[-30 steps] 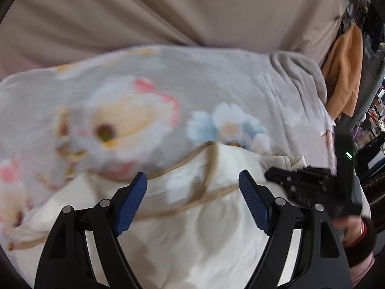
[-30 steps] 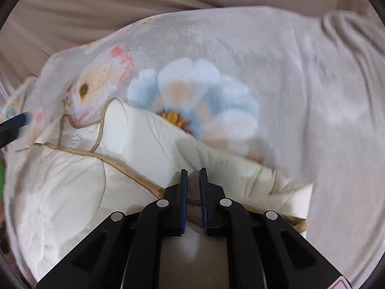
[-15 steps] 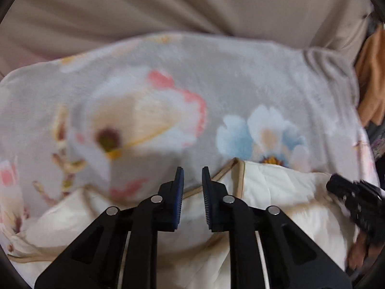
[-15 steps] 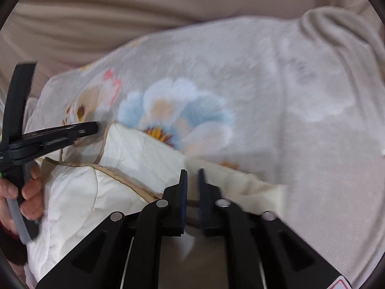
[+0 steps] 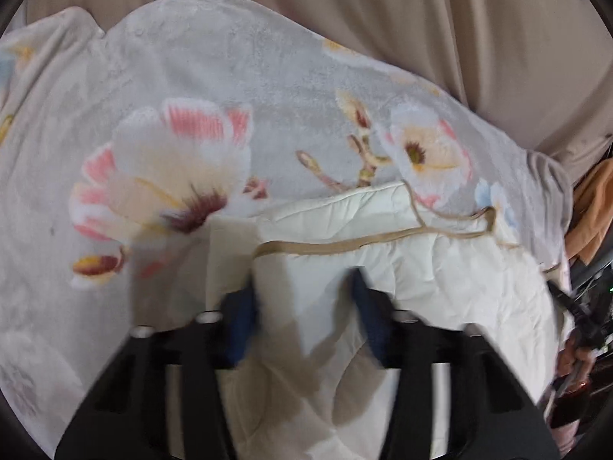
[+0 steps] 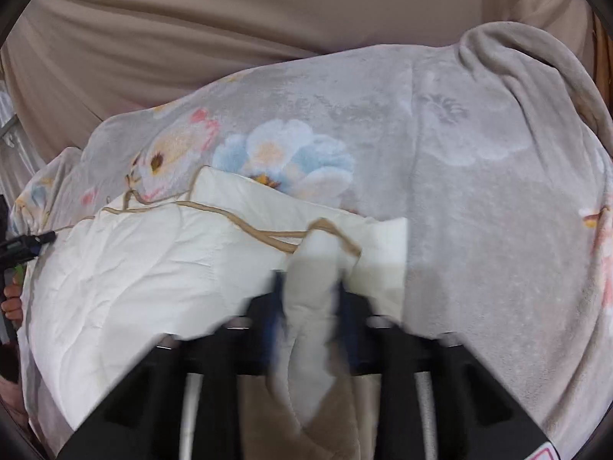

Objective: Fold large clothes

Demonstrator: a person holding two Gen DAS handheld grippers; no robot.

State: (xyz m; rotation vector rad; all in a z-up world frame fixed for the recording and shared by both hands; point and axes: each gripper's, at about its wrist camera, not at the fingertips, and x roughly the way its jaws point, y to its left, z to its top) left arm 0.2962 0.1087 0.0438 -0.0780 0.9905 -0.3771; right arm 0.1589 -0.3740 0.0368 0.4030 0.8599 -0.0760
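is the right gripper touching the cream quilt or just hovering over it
Touching. In the right wrist view a bunched fold of the cream quilt runs up between the blue fingers of the right gripper, which press on it from both sides.

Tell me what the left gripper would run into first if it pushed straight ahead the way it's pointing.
Most likely the cream quilt itself: the left gripper points down into its padded fold, with the tan piping just ahead. The floral blanket lies beyond. Motion blur leaves the depth uncertain.

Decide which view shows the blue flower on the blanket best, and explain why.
The right wrist view: the blue flower lies whole and sharp near the middle, just beyond the quilt. The left wrist view shows only a small part of it near the right edge.
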